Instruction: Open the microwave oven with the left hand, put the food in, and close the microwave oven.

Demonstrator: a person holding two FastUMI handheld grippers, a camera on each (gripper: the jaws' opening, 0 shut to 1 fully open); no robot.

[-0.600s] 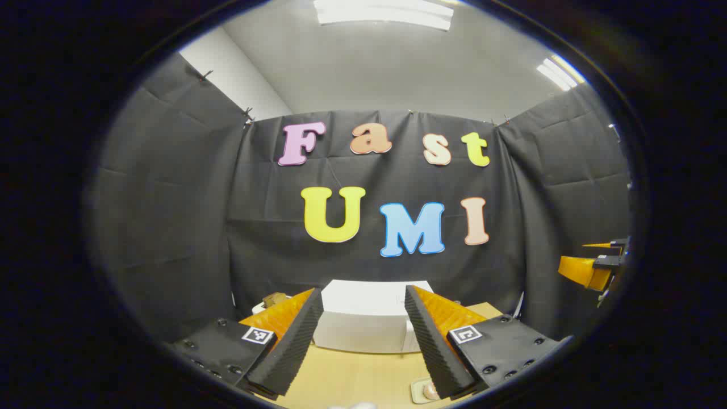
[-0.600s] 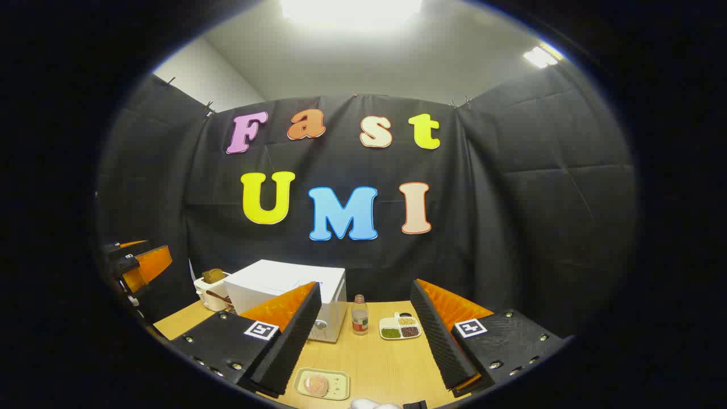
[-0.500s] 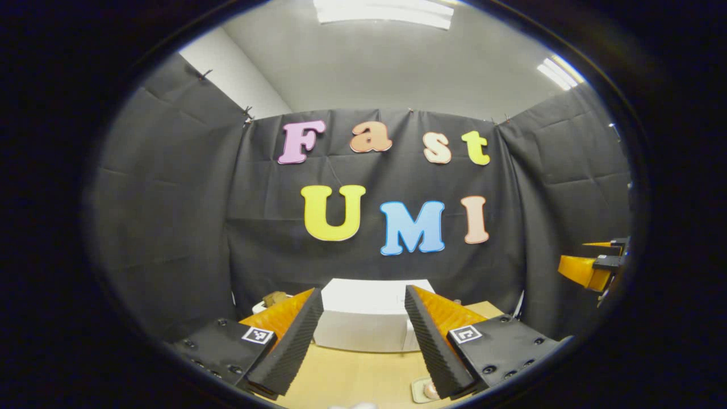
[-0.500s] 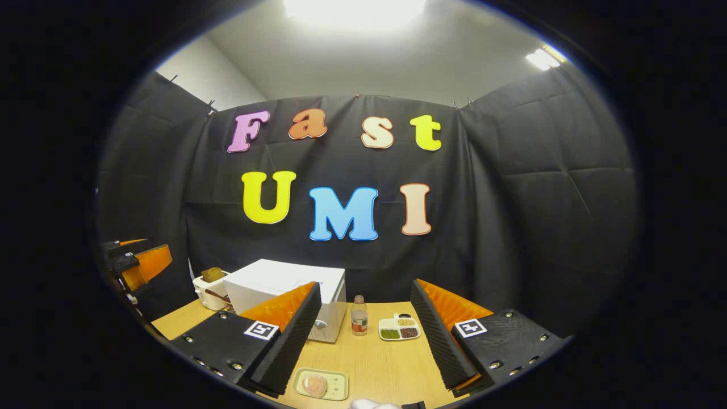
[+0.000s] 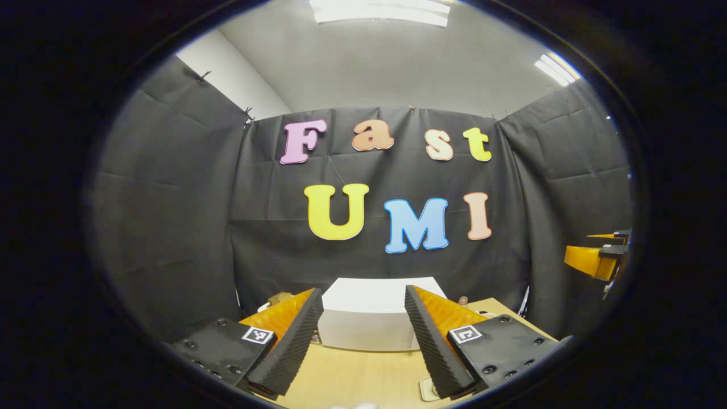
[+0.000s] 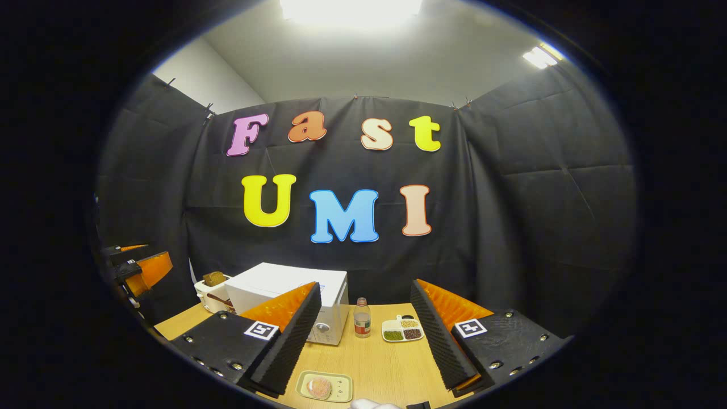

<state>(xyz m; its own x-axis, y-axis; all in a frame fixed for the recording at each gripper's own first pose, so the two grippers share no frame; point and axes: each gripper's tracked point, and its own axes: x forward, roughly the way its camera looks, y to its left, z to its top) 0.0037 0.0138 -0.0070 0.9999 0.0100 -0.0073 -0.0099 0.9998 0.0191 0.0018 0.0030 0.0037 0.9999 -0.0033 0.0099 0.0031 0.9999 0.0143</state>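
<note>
A white microwave oven (image 5: 369, 318) stands shut at the back of the wooden table (image 5: 352, 378), straight ahead of my left gripper (image 5: 363, 341), which is open and holds nothing. The microwave oven (image 6: 284, 289) also appears in the right gripper view, left of centre. The food (image 6: 319, 387), a round pinkish piece on a small pale tray (image 6: 341, 391), lies on the table near the front, between the fingers of my open, empty right gripper (image 6: 363, 346). The tray's corner (image 5: 427, 389) peeks out beside my left gripper's right finger.
A white toaster (image 6: 211, 292) with bread stands left of the microwave. A small bottle (image 6: 362, 321) and a divided dish of beans (image 6: 402, 330) sit to its right. The left gripper (image 6: 139, 270) shows at the far left, the right gripper (image 5: 596, 258) at the far right.
Both grippers have tipped slightly downward, so the microwave and table sit a little higher and closer in each view. Both stay open and empty.
</note>
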